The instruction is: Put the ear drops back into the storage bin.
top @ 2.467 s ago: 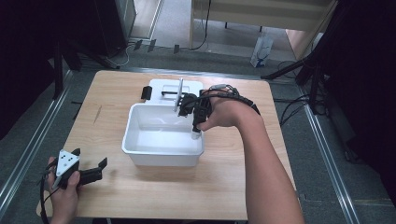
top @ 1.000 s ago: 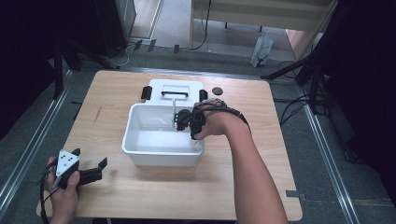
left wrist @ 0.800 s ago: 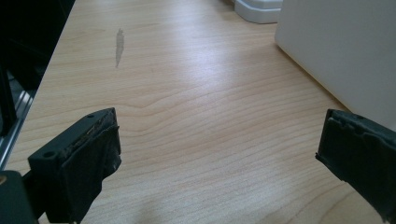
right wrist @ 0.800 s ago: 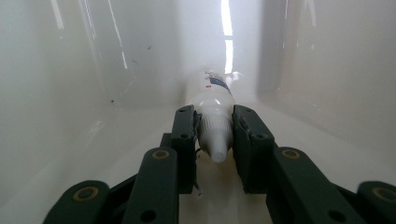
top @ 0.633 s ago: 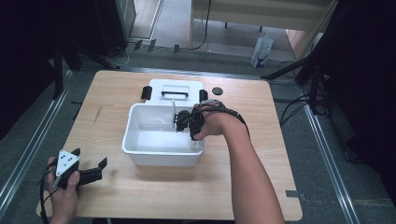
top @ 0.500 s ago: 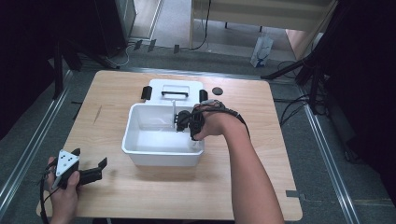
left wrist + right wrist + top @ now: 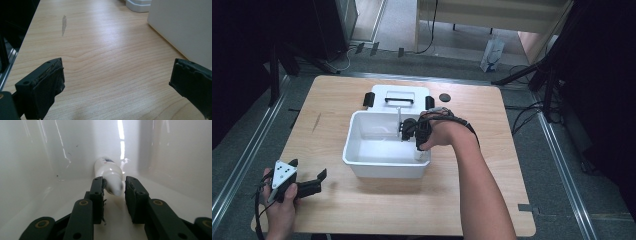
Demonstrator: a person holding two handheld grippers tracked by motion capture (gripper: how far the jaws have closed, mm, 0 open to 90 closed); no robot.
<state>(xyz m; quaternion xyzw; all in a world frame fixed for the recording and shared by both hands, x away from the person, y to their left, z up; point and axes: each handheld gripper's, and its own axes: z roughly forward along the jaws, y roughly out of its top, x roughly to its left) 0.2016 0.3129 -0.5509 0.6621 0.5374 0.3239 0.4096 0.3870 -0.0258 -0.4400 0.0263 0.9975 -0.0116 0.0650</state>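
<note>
High view, tabletop (image 7: pixel 472 210): a wooden tabletop is seen, with a white bin (image 7: pixel 384 167) at its middle.
High view, lid: a white lid (image 7: pixel 397 95) with a black handle and black side clips is laid flat just beyond the bin's far wall.
High view, small disc: a small black disc (image 7: pixel 444 97) is seen right of the lid, apart from it.
High view, right gripper (image 7: pixel 408 131): it is lowered into the bin's right part, near the far wall, the hand and forearm reaching in over the right rim.
High view, left gripper (image 7: pixel 314 181): it is held at the near left corner of the tabletop, well apart from the bin, a grey three-cornered plate on top.

Left gripper view, jaws: the jaws are seen released and spread wide, with only bare wood between them.
Left gripper view, surroundings: the bin's white wall (image 7: pixel 185 27) is seen at the right, and a corner of the lid (image 7: pixel 138 5) at the far edge.

Right gripper view, white tube (image 7: pixel 110 173): a white tube is seen lying on the bin floor, its far end toward the bin's wall, its tapered near end between the two pads.
Right gripper view, jaws: the jaws have just been opening a little. The left pad is seen against the tube's tip, while a narrow gap shows at the right pad, so the tube is flanked but no longer squeezed.
Right gripper view, bin: glossy white walls (image 7: pixel 32 157) are seen on all sides.
</note>
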